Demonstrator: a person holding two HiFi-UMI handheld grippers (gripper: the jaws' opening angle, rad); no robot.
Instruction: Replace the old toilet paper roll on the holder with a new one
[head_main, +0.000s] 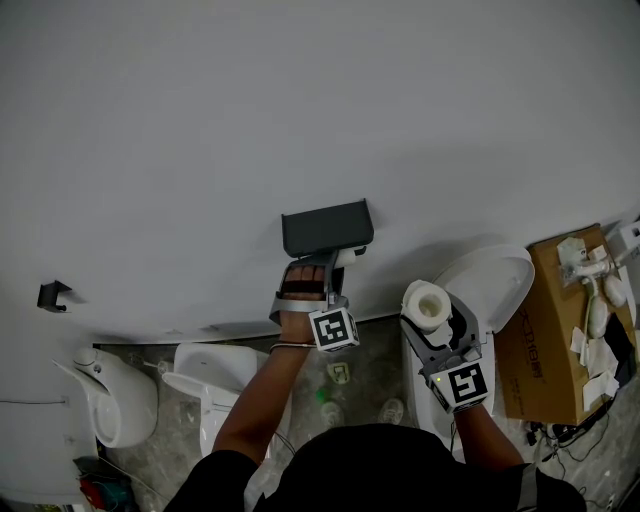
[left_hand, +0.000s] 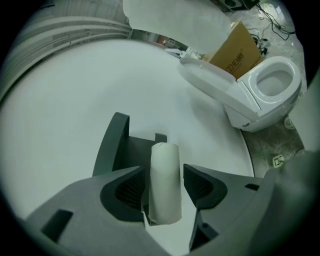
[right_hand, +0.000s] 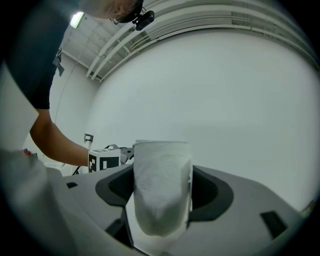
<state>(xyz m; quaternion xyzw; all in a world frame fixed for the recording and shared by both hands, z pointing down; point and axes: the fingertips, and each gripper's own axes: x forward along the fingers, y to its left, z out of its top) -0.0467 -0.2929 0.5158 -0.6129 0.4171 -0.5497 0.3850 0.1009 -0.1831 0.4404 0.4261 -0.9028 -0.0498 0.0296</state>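
A dark grey holder (head_main: 326, 229) is fixed to the white wall. My left gripper (head_main: 322, 264) reaches up to it from below. In the left gripper view a thin, nearly bare pale roll (left_hand: 165, 182) lies lengthwise between the jaws, its far end at the holder (left_hand: 118, 149). A small gap shows on each side of it, so the left gripper (left_hand: 165, 187) is open. To the right, away from the wall, my right gripper (head_main: 431, 312) is shut on a full white toilet paper roll (head_main: 427, 302). In the right gripper view that roll (right_hand: 162, 192) fills the jaws.
A white toilet with its lid raised (head_main: 492, 286) stands right of the holder, beside a cardboard box (head_main: 556, 335) of small parts. More white toilets (head_main: 112, 396) sit at the lower left. A small black hook (head_main: 54, 295) is on the wall at the left.
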